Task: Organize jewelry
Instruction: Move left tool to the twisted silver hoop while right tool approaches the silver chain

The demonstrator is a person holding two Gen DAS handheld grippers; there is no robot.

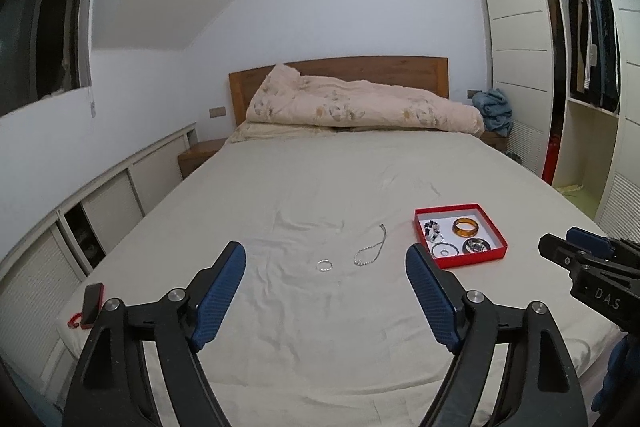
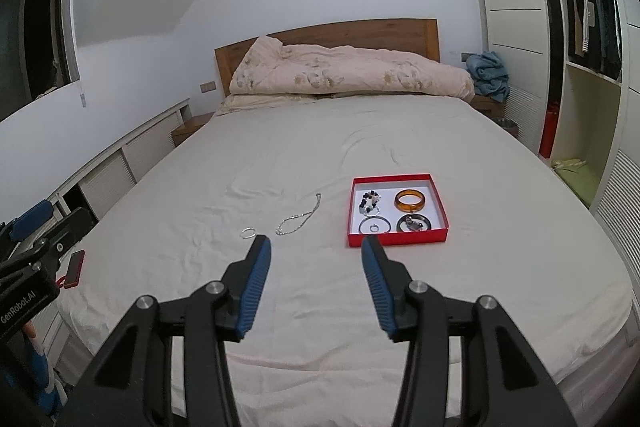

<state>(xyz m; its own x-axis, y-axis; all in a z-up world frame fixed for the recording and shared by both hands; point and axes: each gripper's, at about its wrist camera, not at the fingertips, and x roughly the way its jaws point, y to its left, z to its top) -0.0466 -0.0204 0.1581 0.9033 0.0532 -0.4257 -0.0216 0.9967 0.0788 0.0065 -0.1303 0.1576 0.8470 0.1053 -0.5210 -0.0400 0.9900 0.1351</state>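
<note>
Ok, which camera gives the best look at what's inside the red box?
The right wrist view. There the red box sits near centre, seen from above, so the amber bangle and the other pieces read separately. The left wrist view shows the box off right, skewed, its near corner hidden by a tong finger.

Red box (image 2: 398, 238) holds bangles; chain (image 2: 299, 220) lies beside.

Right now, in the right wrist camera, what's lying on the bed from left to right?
Small red flat case → small silver ring → silver chain necklace → shallow red cardboard box holding jewelry.
</note>
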